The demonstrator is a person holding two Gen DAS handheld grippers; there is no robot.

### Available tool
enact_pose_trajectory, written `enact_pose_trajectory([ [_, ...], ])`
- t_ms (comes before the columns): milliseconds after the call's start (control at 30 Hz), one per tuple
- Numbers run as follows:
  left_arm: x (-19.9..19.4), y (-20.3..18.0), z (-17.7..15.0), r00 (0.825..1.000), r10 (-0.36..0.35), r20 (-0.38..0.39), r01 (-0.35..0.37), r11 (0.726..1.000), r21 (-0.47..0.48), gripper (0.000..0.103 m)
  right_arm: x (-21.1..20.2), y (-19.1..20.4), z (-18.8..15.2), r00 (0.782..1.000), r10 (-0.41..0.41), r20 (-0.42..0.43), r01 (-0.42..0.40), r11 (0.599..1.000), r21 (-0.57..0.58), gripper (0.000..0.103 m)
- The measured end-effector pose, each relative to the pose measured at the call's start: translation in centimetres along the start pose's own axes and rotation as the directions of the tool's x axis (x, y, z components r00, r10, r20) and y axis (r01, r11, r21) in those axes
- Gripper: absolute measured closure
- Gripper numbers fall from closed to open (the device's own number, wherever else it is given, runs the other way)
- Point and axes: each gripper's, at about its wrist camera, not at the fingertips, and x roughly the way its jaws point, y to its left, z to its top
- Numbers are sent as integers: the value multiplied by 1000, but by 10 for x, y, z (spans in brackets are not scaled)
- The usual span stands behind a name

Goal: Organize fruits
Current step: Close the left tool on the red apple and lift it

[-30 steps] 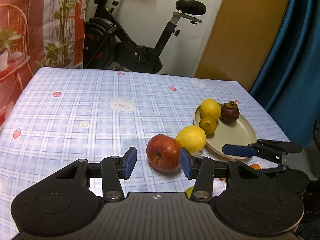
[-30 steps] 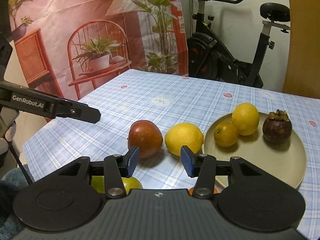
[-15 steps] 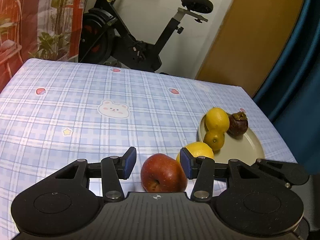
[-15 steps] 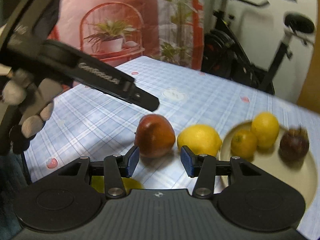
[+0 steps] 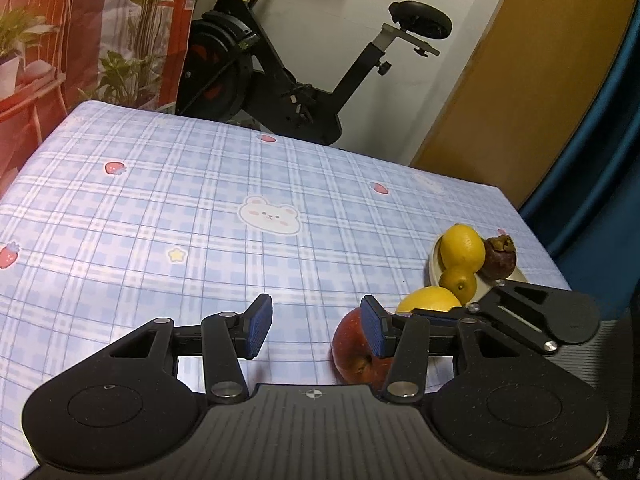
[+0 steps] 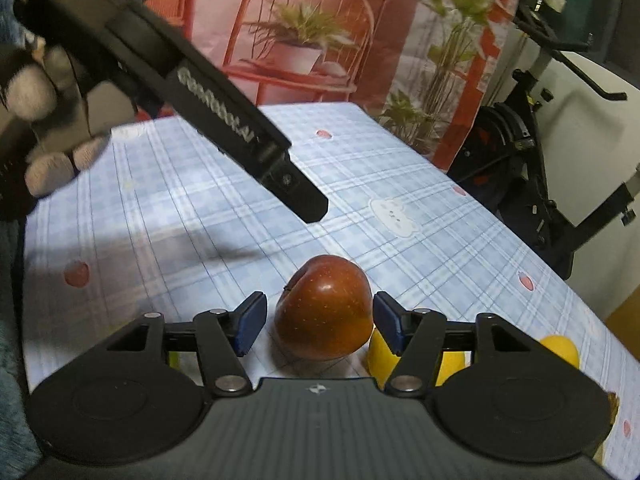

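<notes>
A red apple (image 6: 324,312) lies on the checked tablecloth between the pads of my right gripper (image 6: 319,326). The jaws are opening, and there is a small gap at the left pad. Just behind its right finger lies a lemon (image 6: 376,350). My left gripper (image 5: 316,330) is open over bare cloth, with the apple (image 5: 352,354) behind its right finger. Past the loose lemon (image 5: 430,300), a beige plate (image 5: 434,270) holds a second lemon (image 5: 462,246), a small orange (image 5: 458,282) and a mangosteen (image 5: 498,258).
The right gripper's black body (image 5: 532,314) reaches in front of the plate. The left gripper's finger (image 6: 240,144) and a gloved hand (image 6: 44,128) hang above the table's left part. An exercise bike (image 5: 288,80) stands behind the table. The table's right edge runs near the plate.
My right gripper rolled and swung left until its widened jaws straddle the apple. My left gripper slid left, so the apple is now behind its right finger instead of between the pads.
</notes>
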Motion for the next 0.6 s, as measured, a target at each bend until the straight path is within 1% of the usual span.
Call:
enact_pose_trajectory([
  [33,0,1,0,1000,-6,3,6,1000,-4,50,2,-2,-1,1000,3,-6,-3,1000,-3,41],
  [67,0,1,0,1000,-11,6,11,1000,-5,45,4,-3,-1,1000,6,-14,-6,1000,-7,41],
  [100,0,0,0,1000,-14,11,14,1000,-4,44,6,-3,-2,1000,5,-20,-6,1000,-13,41],
  [167,1,-2,-1,999,-30,12,30,1000,-1,43,9,-1,-2,1000,1,-27,-2,999,-32,40],
  [367,4,-3,-2,999,-39,6,39,999,-1,43,21,0,-4,998,-11,-56,7,998,-68,37],
  [500,3,0,-4,999,-51,-2,51,999,-10,43,24,-2,-4,999,-11,-51,9,999,-40,38],
  [600,2,-1,-8,998,-64,-9,64,998,-15,43,21,-8,-4,998,44,-48,-42,998,45,38],
])
